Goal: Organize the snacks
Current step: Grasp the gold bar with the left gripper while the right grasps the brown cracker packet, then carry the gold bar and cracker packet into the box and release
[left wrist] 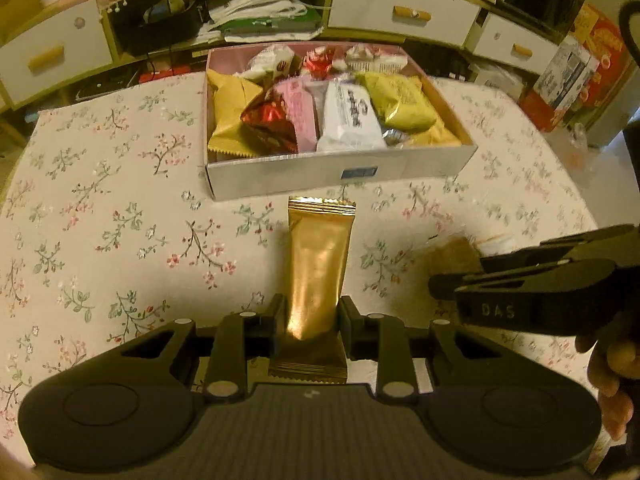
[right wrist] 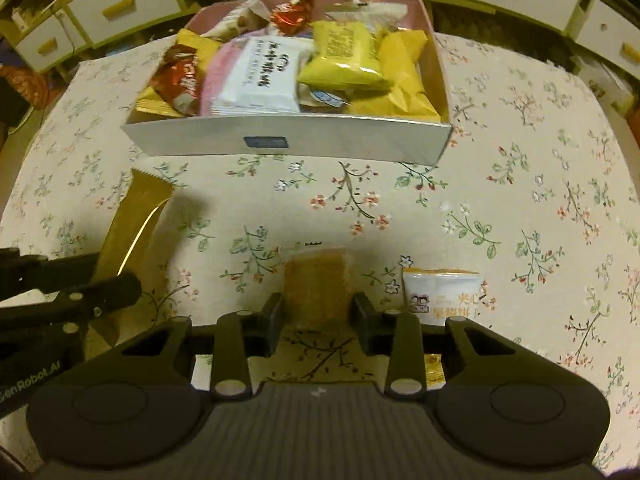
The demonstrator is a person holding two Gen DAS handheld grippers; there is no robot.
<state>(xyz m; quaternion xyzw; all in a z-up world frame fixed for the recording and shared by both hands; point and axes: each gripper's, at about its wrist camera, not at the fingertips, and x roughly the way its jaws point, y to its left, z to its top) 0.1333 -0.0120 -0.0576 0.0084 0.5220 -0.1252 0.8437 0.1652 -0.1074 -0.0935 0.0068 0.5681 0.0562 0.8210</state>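
tablecloth (right wrist: 520, 184): cream, floral sprigs | held wrapper (left wrist: 318, 264): gold | box (right wrist: 288, 140): silver outside, seemingly pink inside

We are seeing the lower end of the gold wrapper (left wrist: 318, 268) disappearing behind the left tongs (left wrist: 312, 322). The white packet (right wrist: 442, 292) is sitting partly hidden behind the right tongs (right wrist: 318, 312), its print too small to read. The brown snack (left wrist: 454, 258) is looking blurred, half covered.

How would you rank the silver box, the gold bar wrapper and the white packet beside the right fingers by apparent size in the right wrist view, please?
1. silver box
2. gold bar wrapper
3. white packet, partly hidden
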